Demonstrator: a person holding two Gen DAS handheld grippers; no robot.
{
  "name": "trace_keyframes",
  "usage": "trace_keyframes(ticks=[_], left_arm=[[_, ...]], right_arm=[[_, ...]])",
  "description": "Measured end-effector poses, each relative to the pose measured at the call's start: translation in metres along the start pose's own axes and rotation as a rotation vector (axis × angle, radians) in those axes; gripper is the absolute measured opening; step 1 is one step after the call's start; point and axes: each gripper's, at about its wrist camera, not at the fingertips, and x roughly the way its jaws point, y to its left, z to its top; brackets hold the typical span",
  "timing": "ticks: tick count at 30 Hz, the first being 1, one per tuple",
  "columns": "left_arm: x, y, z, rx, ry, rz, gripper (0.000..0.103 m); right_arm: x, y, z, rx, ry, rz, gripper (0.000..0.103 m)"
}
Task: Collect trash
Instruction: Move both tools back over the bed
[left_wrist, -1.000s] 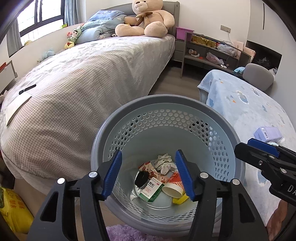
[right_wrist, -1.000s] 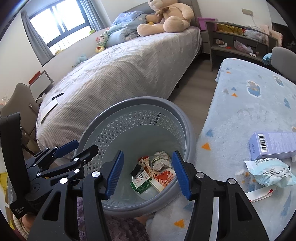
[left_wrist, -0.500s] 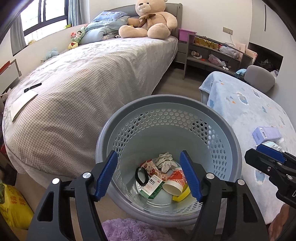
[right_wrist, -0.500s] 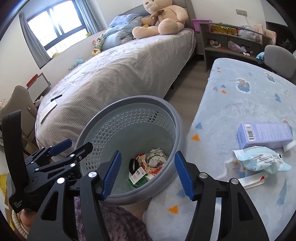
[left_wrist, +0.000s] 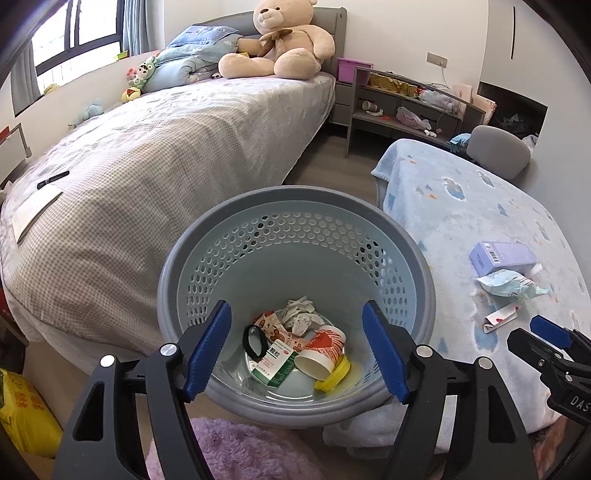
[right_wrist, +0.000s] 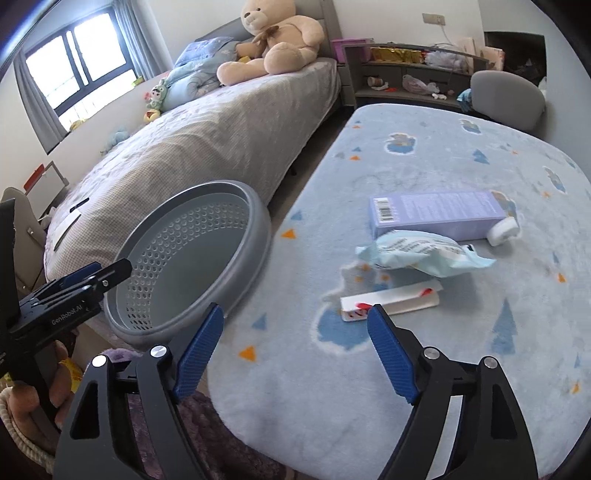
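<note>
A grey checked bed (left_wrist: 155, 155) fills the far side of the room, with a big teddy bear (left_wrist: 280, 40) seated at its head. Beside the bed, a table under a pale blue fleece blanket (right_wrist: 424, 177) carries the loose trash. Between bed and blanket stands the grey perforated waste basket (left_wrist: 295, 206), its rim just beside the blanket's edge. On the blanket, well apart from the basket, lies a lilac carton (right_wrist: 436, 214) with a barcode on its end; touching its near side is a crumpled light blue wrapper (right_wrist: 417, 253), and just nearer than that a flat white packet with red print (right_wrist: 391, 301). Inside the basket lie a red and white paper cup (left_wrist: 321, 350) on its side, a green and white medicine box (left_wrist: 280, 363), a crumpled tissue (left_wrist: 299, 314), a yellow lid (left_wrist: 334, 374) and a black ring (left_wrist: 255, 341). The left gripper (left_wrist: 297, 349) hangs over the basket, jaws spread wide and holding nothing. The right gripper (right_wrist: 293, 349) hovers above the blanket near the white packet, jaws likewise spread and empty.
</note>
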Motion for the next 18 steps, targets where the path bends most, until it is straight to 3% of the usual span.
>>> trace_keyframes(ticks=[11,18], left_arm=[[-0.003,-0.039,-0.006,0.052,0.009,-0.058,0.073],[0.000,-0.049,-0.008,0.066,0.023,-0.070,0.073]], right_arm=[[0.009,-0.048,-0.011,0.054,0.023,-0.073,0.096],[0.026,-0.056,-0.005,0.045,0.067,-0.100,0.097]])
